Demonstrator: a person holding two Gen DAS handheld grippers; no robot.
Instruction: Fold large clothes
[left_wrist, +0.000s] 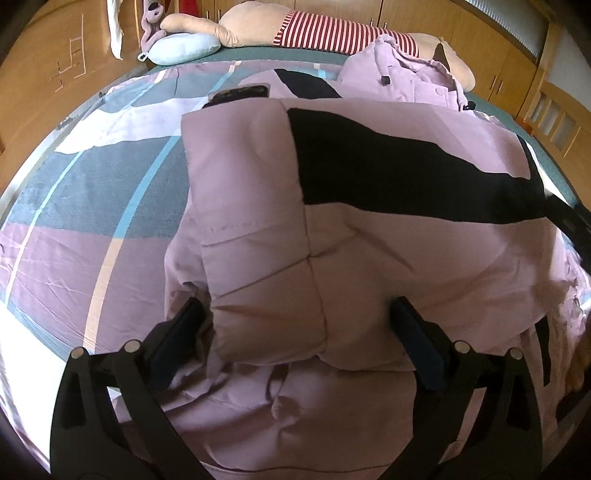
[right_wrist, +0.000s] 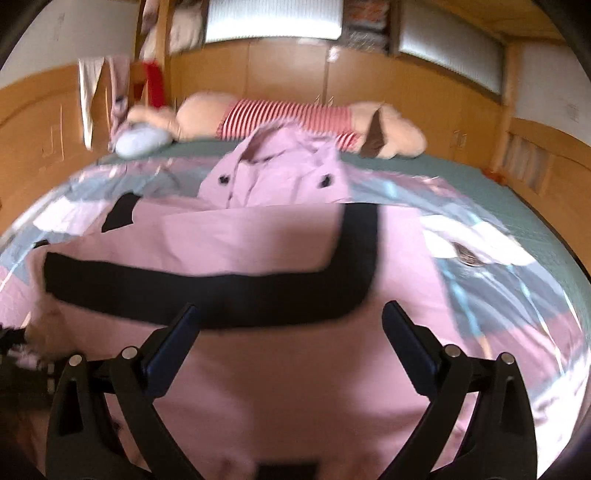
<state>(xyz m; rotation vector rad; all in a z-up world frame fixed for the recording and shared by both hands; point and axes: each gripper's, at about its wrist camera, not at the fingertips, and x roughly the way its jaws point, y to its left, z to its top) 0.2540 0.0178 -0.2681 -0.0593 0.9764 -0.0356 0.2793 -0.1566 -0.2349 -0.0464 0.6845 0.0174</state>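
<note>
1. Both pairs of jaws stand wide apart, and neither clamps anything.
2. Left gripper (left_wrist: 299, 321) points down at the jacket (left_wrist: 388, 240); the folded sleeve (left_wrist: 258, 240) lies between its fingers (left_wrist: 177, 339), which sit on either side of the cuff end without pressing it.
3. Right gripper (right_wrist: 291, 325) hangs over the jacket's (right_wrist: 288, 369) pink body, with bare cloth showing in the gap between its fingers (right_wrist: 410, 347); the view is blurred, so I cannot tell whether they touch the cloth.
4. Lying spread on the bed, the jacket is pink and padded, with a broad black band (right_wrist: 207, 291) running across it and turning up one side.
5. Its sleeve is folded in over the body, running from near the band down toward the left gripper.
6. Its hood (right_wrist: 273, 173) lies at the far end, with dark buttons showing.
7. A phone (left_wrist: 240, 94) lies just beyond the sleeve's top edge, partly hidden by it.
8. Under the jacket is a quilt (left_wrist: 92, 192) in blocks of pink, grey, white and blue, over a green sheet (right_wrist: 517, 199).
9. Along the far edge of the bed lies a big plush toy (left_wrist: 258, 26) in a red-and-white striped shirt, with a pale blue pillow (left_wrist: 184, 46) beside it.
10. Wooden cupboards (right_wrist: 280, 74) line the walls behind.
</note>
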